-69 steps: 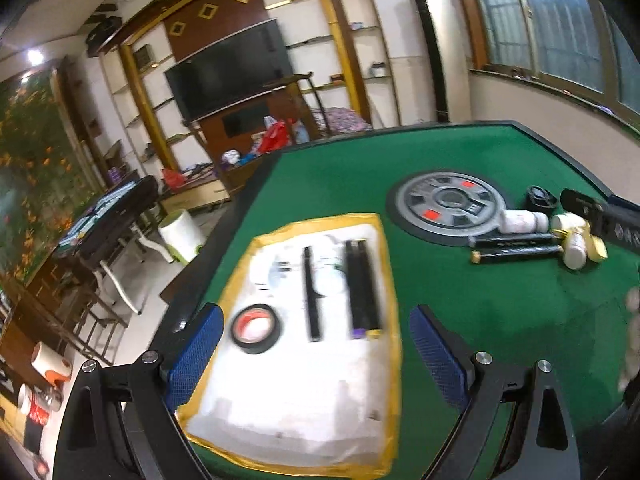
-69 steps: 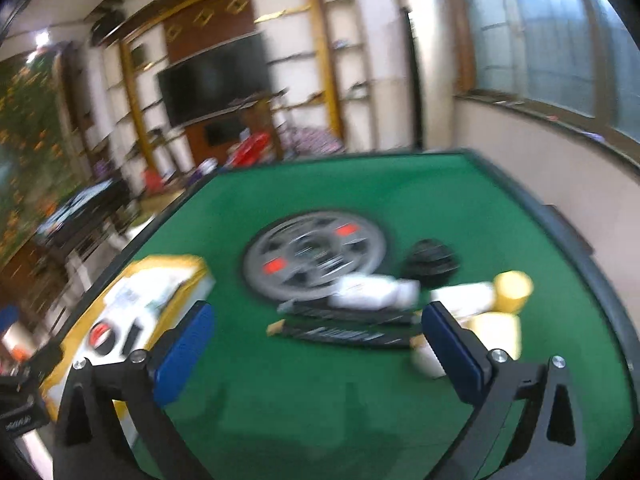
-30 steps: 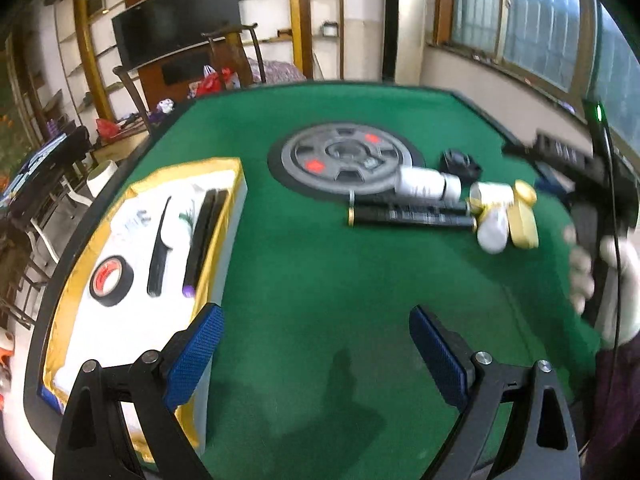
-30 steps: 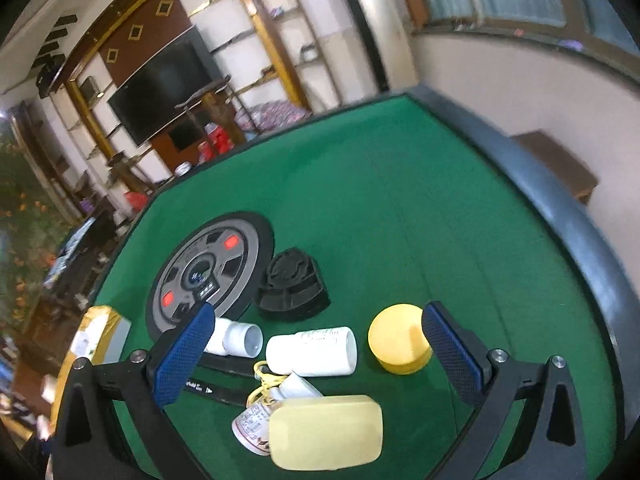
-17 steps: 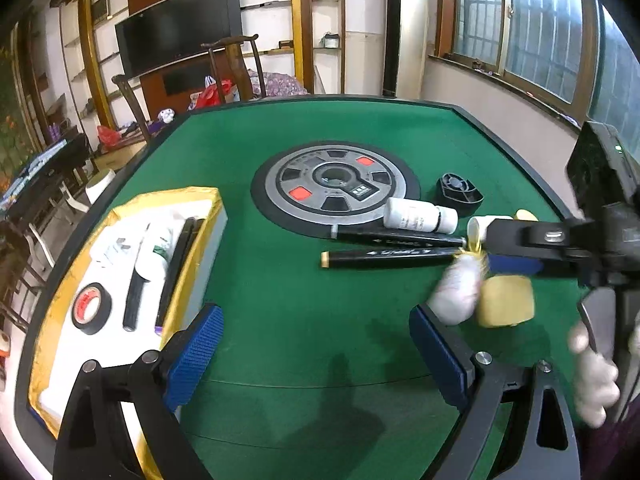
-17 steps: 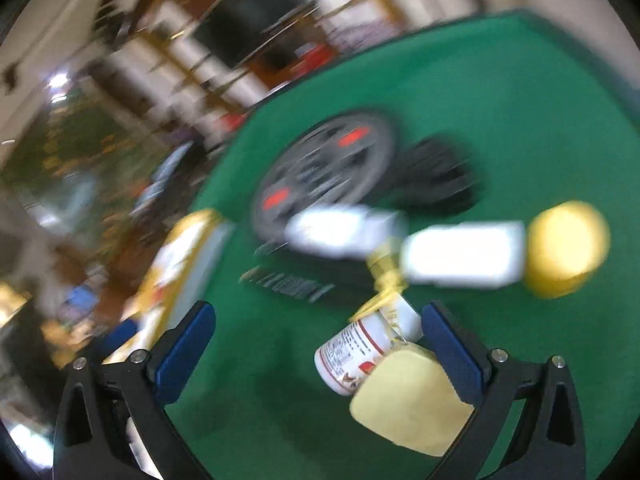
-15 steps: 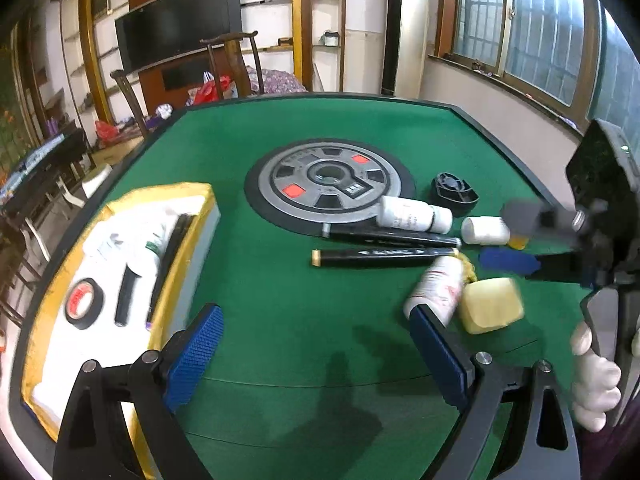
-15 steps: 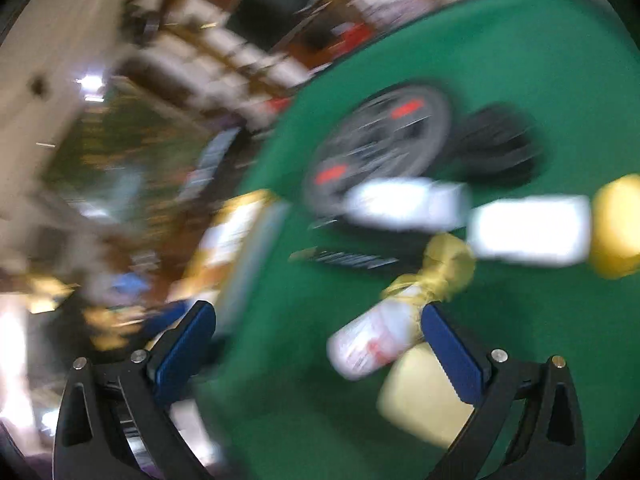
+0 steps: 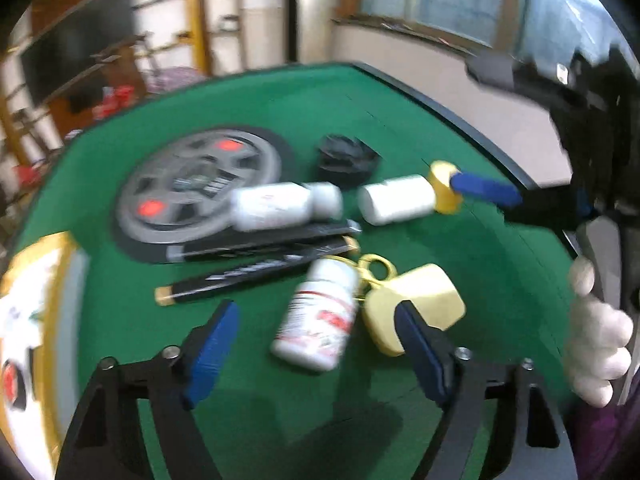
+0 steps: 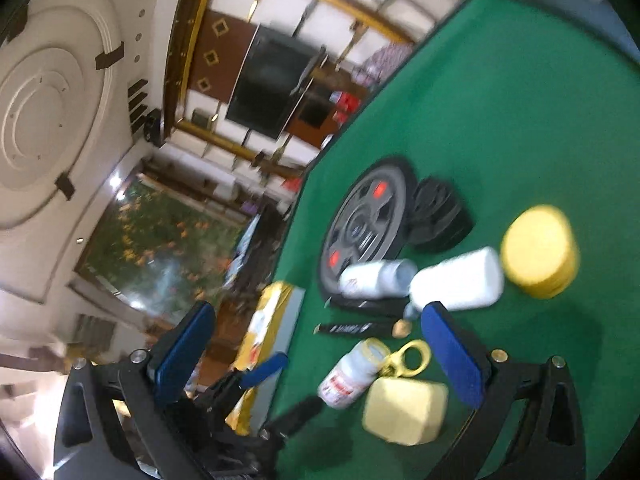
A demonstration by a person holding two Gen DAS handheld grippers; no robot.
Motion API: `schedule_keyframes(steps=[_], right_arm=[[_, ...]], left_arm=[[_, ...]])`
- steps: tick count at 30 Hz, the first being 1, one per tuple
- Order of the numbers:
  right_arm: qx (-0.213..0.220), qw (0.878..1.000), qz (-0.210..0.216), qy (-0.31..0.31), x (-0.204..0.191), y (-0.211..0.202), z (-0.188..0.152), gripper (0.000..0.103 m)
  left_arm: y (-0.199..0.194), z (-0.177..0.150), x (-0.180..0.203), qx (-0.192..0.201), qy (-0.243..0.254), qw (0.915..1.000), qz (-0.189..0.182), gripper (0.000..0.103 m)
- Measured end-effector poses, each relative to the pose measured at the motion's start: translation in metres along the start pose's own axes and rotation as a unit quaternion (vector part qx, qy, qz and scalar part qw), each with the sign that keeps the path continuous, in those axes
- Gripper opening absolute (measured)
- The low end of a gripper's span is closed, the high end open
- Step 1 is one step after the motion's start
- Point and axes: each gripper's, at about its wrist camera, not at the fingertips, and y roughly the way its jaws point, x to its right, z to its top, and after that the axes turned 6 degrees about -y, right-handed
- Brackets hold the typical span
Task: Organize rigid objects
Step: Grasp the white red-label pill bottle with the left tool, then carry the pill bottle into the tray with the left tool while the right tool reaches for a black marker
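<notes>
On the far left of my left-wrist view, the yellow-rimmed white tray (image 9: 38,280) sits at the edge of the green desk (image 9: 400,120), a roll of black tape (image 9: 10,376) lying in it. To its right rests the grey round disc (image 9: 196,188) with red marks. My left claw (image 9: 316,340) hangs released over the desk, blue pads wide apart and grasping nothing. Between those pads lies the white bottle with the red label (image 9: 320,316) on its side, its cap end touching a yellow ring (image 9: 376,270). Just beyond it, two black markers (image 9: 256,268) lie side by side, with a white jar (image 9: 280,206) touching the far one. A black ribbed cap (image 9: 346,158) sits behind the jar. Right of the labelled bottle, a pale yellow block (image 9: 424,300) lies partly behind my left claw's right pad. Further back, a plain white bottle (image 9: 396,200) lies on its side beside a round yellow lid (image 9: 444,188). At far right, my gloved right hand (image 9: 596,332) grips the other tool.

In the tilted right-wrist view, my right claw (image 10: 320,352) is likewise spread and empty. The labelled bottle (image 10: 350,376) and yellow block (image 10: 404,410) lie between its pads, the yellow lid (image 10: 538,250) beyond the right one. My left claw's blue tip (image 10: 264,368) shows at lower left.
</notes>
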Motion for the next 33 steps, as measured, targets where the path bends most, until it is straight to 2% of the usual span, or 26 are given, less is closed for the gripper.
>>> schedule_keyframes(steps=[1,2,5,9,12,16,21,22,25,27,30,33], right_arm=[[0.012,1.0,-0.023,-0.008,-0.002,-0.003,-0.001,0.103],[0.021,0.999,-0.038,-0.012,-0.001,-0.008,-0.002,0.103],[0.039,0.995,-0.094,-0.017,-0.002,-0.019,-0.009,0.103],[0.018,0.991,-0.131,-0.027,-0.006,-0.029,-0.026,0.103],[-0.014,0.985,-0.166,-0.045,-0.016,-0.027,-0.034,0.103],[-0.052,0.972,-0.206,-0.096,-0.048,-0.011,-0.04,0.103],[-0.102,0.959,-0.214,-0.155,-0.089,0.037,-0.049,0.103],[-0.116,0.954,-0.215,-0.173,-0.098,0.05,-0.053,0.101],[-0.173,0.938,-0.21,-0.217,-0.114,0.092,-0.06,0.078],[-0.198,0.93,-0.214,-0.225,-0.115,0.114,-0.055,0.076],[-0.223,0.913,-0.252,-0.231,-0.102,0.138,-0.05,0.072],[-0.237,0.899,-0.265,-0.257,-0.103,0.149,-0.055,0.071]], left_arm=[[0.011,0.0,0.003,-0.013,0.012,0.9998,-0.003,0.062],[0.01,0.001,0.001,0.0,0.006,0.9997,-0.025,0.041],[0.002,0.004,-0.012,-0.014,-0.022,0.9986,-0.045,0.04],[-0.041,-0.011,-0.034,0.016,-0.038,0.9969,-0.067,0.04],[-0.079,-0.026,-0.056,0.052,-0.055,0.9941,-0.077,0.04],[-0.128,-0.044,-0.086,0.1,-0.082,0.9868,-0.097,0.04],[-0.176,-0.06,-0.127,0.154,-0.108,0.9771,-0.1,0.04],[-0.181,-0.063,-0.133,0.159,-0.115,0.9758,-0.097,0.04],[-0.191,-0.075,-0.155,0.159,-0.135,0.9743,-0.085,0.04],[-0.196,-0.083,-0.169,0.158,-0.149,0.9742,-0.063,0.04],[-0.207,-0.096,-0.187,0.173,-0.175,0.9676,-0.057,0.04],[-0.216,-0.109,-0.199,0.185,-0.189,0.9632,-0.046,0.04]])
